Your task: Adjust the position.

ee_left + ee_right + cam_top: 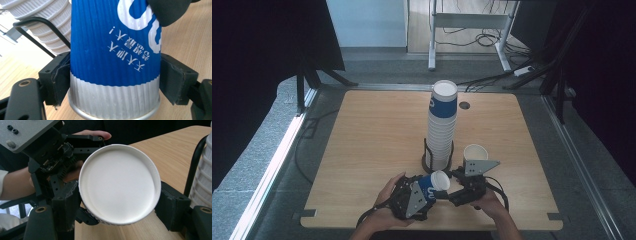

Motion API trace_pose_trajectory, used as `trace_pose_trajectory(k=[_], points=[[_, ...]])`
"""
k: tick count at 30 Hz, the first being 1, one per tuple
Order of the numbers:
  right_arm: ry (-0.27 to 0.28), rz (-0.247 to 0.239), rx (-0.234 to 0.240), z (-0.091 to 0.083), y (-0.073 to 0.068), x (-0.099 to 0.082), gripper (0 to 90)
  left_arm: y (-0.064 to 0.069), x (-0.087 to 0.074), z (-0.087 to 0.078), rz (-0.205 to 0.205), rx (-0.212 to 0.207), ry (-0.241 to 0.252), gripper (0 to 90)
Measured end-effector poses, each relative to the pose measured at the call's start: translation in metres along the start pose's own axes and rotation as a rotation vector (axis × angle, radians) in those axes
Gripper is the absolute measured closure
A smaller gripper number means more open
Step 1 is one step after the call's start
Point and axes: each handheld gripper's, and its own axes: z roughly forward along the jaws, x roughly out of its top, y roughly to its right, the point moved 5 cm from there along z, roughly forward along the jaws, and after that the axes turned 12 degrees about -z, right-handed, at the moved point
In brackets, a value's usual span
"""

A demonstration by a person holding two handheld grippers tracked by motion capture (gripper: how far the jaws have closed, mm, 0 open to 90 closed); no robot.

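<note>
A blue ribbed paper cup [432,183] with a white band lies on its side above the table's front edge, held between both grippers. My left gripper [422,194] is shut on it: in the left gripper view both pads press the cup [115,50] near its white band. My right gripper [453,191] faces the cup's other end. In the right gripper view its pads sit against both sides of the white round end [120,183], and the left gripper [50,157] with a hand shows behind it.
A tall stack of the same cups [442,125] stands in a black wire holder [428,155] at the table's middle. One white cup [475,151] stands upright just right of it. A cable hole [464,105] lies at the back.
</note>
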Motion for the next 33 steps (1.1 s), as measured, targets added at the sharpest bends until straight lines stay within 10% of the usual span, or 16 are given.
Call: trace_pose_trajectory(k=[21,33], points=[[-0.05,-0.085,-0.129,-0.03,0.002,0.02,21.5,-0.011,0.008,-0.001,0.025,0.001,0.014,20.6],[-0.465,-0.248,-0.071,-0.027,0.004,0.027,17.5,-0.021,0.015,0.004,0.14,-0.001,-0.043,20.8]])
